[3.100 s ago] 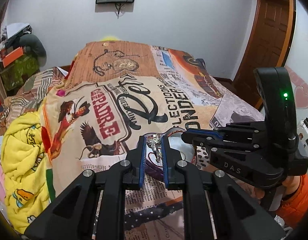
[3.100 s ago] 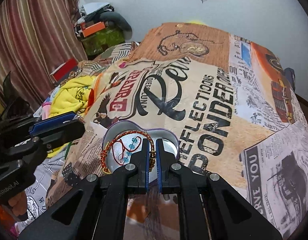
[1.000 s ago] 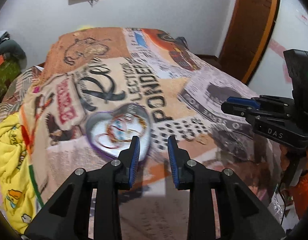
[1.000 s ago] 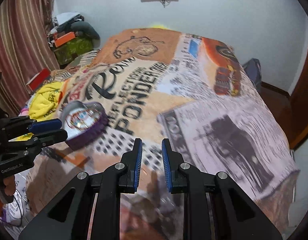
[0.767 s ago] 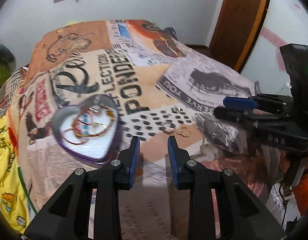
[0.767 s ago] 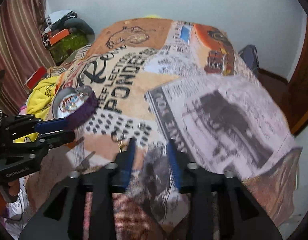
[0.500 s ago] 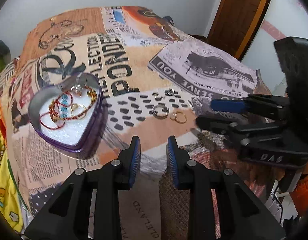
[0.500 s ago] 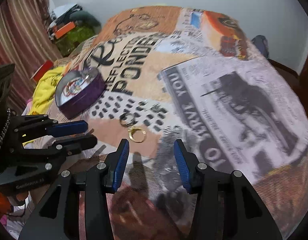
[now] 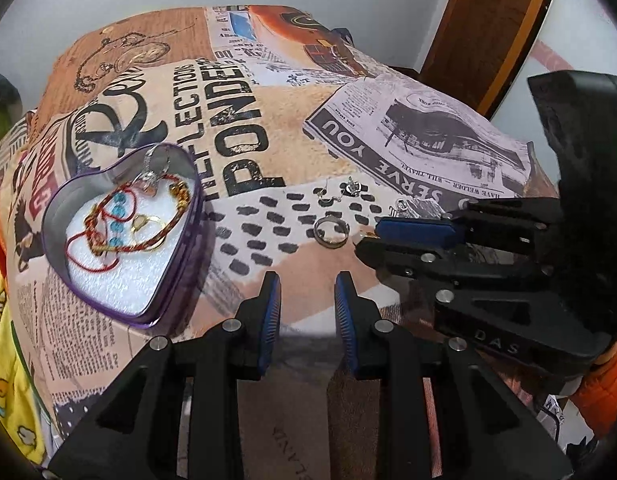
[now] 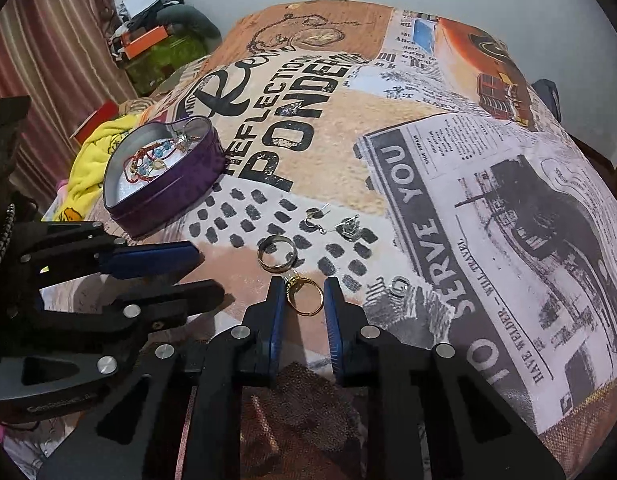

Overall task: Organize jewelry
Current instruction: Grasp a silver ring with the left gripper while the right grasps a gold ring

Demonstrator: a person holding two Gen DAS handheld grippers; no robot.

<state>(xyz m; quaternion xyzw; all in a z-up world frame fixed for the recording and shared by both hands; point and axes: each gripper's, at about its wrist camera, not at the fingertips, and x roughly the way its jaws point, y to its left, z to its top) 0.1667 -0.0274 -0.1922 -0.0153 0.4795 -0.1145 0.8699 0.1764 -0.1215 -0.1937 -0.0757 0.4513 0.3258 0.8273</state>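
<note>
A purple heart-shaped tin (image 9: 88, 204) (image 10: 176, 184) on the bed holds bracelets and rings. On the printed blanket lie a wide band ring (image 9: 331, 233) (image 10: 277, 253), a gold ring (image 10: 305, 293), silver earrings (image 9: 340, 192) (image 10: 334, 222) and a small silver piece (image 10: 399, 285). My right gripper (image 10: 304, 300) is open, its fingers on either side of the gold ring at blanket level. It shows in the left wrist view (image 9: 372, 236). My left gripper (image 9: 307, 300) is open and empty, held back from the band ring; it also shows in the right wrist view (image 10: 204, 276).
The printed blanket (image 10: 428, 128) covers the whole bed. A yellow cloth (image 10: 92, 160) lies left of the tin. Clutter (image 10: 156, 48) and a striped curtain (image 10: 48, 48) stand at the far left. A wooden door (image 9: 488, 32) is at the right.
Both grippers let go of jewelry in the tin, opened, and swung right toward the loose rings. The right gripper has come down to straddle the gold ring.
</note>
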